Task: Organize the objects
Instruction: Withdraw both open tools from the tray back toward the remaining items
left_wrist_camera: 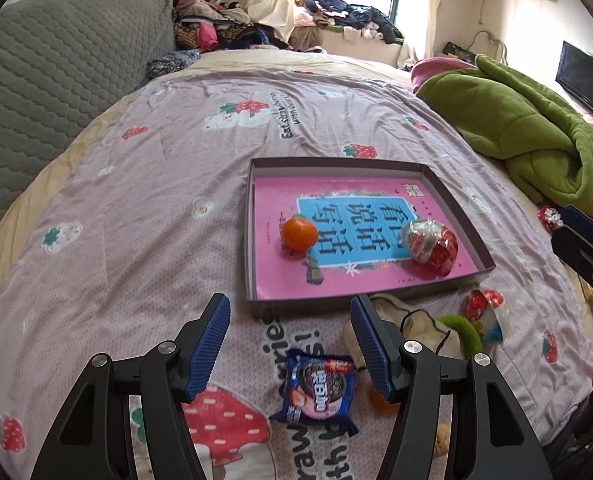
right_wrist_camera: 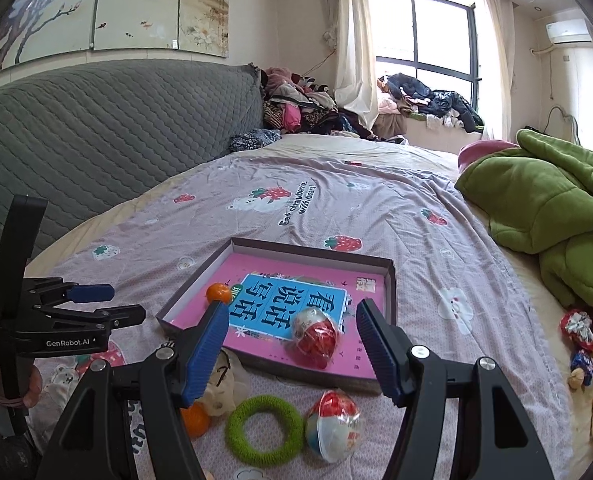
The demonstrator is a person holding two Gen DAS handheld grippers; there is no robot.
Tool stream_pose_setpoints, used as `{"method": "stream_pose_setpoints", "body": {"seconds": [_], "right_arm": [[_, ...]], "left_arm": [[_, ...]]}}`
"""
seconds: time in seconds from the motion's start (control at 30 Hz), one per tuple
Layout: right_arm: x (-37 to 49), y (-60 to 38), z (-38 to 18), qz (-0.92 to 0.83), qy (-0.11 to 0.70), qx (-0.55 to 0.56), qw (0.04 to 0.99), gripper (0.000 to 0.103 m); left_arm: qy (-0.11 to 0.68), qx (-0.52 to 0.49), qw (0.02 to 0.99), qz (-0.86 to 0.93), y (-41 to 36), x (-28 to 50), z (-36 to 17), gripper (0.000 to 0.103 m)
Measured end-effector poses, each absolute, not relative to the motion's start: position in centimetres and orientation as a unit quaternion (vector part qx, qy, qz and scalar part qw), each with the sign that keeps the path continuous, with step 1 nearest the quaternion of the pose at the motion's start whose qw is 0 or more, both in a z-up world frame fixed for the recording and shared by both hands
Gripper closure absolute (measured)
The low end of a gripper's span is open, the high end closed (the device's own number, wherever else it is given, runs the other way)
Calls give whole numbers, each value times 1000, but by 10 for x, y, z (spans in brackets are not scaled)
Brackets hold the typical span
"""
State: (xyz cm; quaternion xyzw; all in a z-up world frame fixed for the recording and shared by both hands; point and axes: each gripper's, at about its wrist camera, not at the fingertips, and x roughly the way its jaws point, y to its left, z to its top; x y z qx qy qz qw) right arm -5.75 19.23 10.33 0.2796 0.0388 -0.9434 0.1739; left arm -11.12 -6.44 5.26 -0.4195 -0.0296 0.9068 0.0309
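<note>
A shallow box lid [left_wrist_camera: 460, 204] [right_wrist_camera: 390, 280] lies on the bed with a pink book [left_wrist_camera: 356, 216] [right_wrist_camera: 272, 276] inside. On the book sit a tangerine [left_wrist_camera: 299, 233] [right_wrist_camera: 218, 293] and a red-and-white egg toy [left_wrist_camera: 430, 241] [right_wrist_camera: 315, 335]. My left gripper [left_wrist_camera: 290, 316] is open and empty above a blue Oreo packet [left_wrist_camera: 321, 389]. My right gripper [right_wrist_camera: 292, 318] is open and empty above a second egg toy [right_wrist_camera: 334, 426] [left_wrist_camera: 488, 314], a green ring [right_wrist_camera: 264, 430] [left_wrist_camera: 462, 330], a cream pouch [left_wrist_camera: 412, 328] [right_wrist_camera: 224, 384] and another tangerine [right_wrist_camera: 195, 419] [left_wrist_camera: 382, 402].
A green blanket [left_wrist_camera: 528, 120] [right_wrist_camera: 548, 208] is heaped at the right. More wrapped snacks [right_wrist_camera: 580, 344] lie near the bed's right edge. A grey headboard [left_wrist_camera: 56, 72] [right_wrist_camera: 96, 136] rises at the left, with piled clothes [right_wrist_camera: 296, 108] beyond.
</note>
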Motion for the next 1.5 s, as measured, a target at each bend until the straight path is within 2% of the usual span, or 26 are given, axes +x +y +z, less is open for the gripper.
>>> {"method": "stream_pose_setpoints", "body": {"seconds": [1.5], "right_arm": [[4,180,59,-924,42,318,210,37]], "left_arm": [[-5,-453,42,890,-48,-64,11,38]]}}
